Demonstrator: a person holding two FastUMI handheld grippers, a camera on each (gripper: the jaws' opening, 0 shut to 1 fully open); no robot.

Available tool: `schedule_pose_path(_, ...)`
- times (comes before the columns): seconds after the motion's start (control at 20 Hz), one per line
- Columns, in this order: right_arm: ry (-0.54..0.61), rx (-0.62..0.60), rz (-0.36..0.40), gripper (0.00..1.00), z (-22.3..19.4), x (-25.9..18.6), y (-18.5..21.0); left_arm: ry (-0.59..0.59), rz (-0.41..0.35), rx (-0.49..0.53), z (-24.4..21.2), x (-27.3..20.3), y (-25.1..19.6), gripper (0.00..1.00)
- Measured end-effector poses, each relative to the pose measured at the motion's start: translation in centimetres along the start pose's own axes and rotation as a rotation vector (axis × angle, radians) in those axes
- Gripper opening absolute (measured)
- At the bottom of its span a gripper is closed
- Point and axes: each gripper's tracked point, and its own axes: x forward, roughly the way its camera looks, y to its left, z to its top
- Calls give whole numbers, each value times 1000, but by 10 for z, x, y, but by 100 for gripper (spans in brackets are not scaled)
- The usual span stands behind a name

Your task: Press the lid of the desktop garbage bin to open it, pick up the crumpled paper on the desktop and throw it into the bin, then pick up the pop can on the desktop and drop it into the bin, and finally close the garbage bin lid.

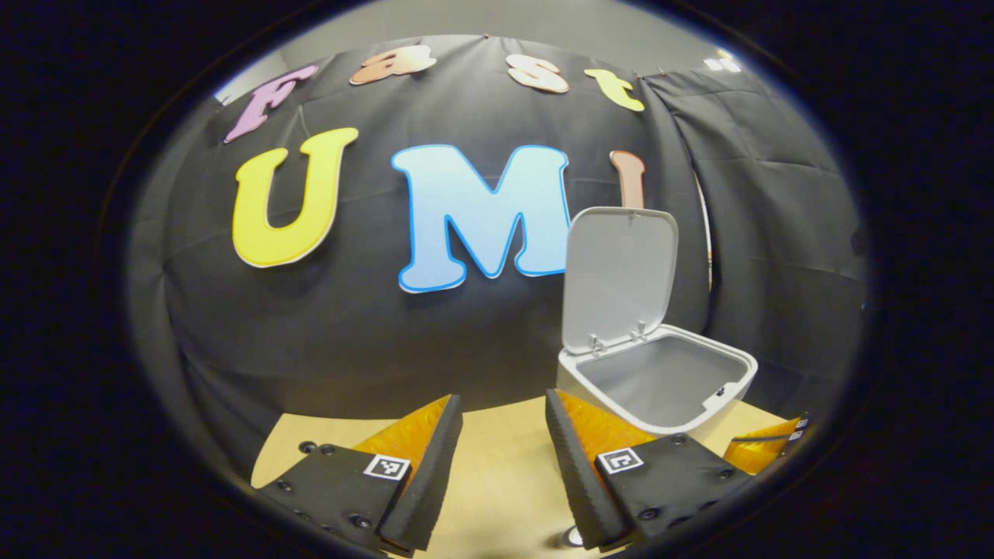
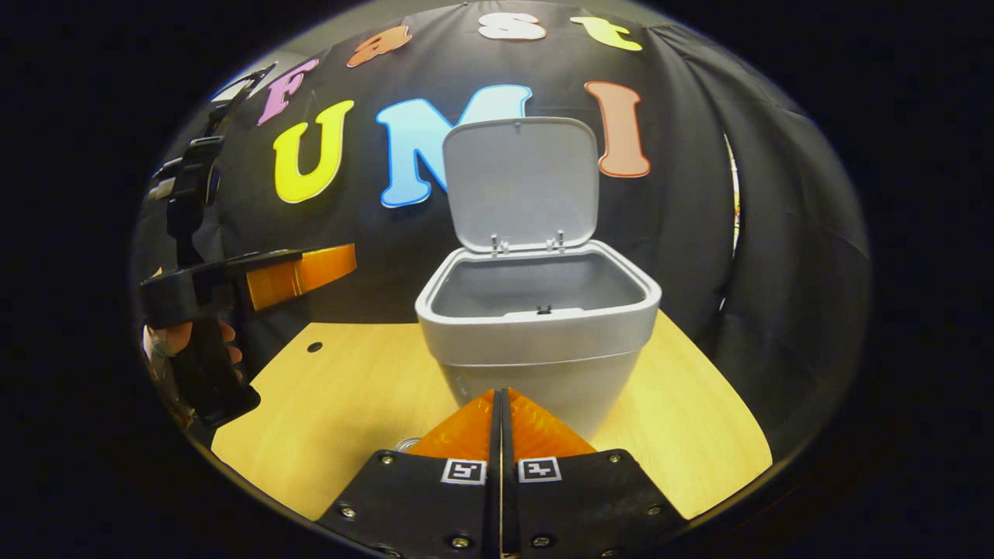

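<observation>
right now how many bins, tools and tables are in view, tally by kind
bin: 1
tools: 2, left tool and right tool
table: 1
total: 4

Bin (image 2: 536,341) at centre on the worktop (image 2: 349,404), lid (image 2: 520,182) raised upright at 12 o'clock. Right tongs (image 2: 500,423) at 6 o'clock, fingers pressed together. Left tongs (image 2: 299,276) at 9 o'clock, hand-held.
</observation>
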Motion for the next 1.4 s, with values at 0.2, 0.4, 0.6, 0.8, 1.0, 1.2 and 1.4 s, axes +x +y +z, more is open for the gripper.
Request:
schedule_pose_path(0.2,59,-33,79,5,-16,12,29,10,69,-8,-8,-19,37,79)
schedule_pose_path(0.4,104,-62,131,27,-30,19,48,17,127,-17,-15,-34,66,73)
schedule_pose_path(0.6,130,-74,160,51,-40,20,56,25,167,-32,-22,-46,85,79)
schedule_pose_path(0.8,166,-80,192,77,-48,27,68,33,197,-48,-28,-53,99,79)
schedule_pose_path(1.0,191,-90,217,94,-56,31,78,41,217,-65,-35,-58,108,79)
schedule_pose_path(1.2,219,-105,227,98,-64,36,84,49,236,-77,-40,-62,119,73)
schedule_pose_path(1.4,251,-121,229,98,-76,46,87,56,252,-82,-45,-67,128,79)
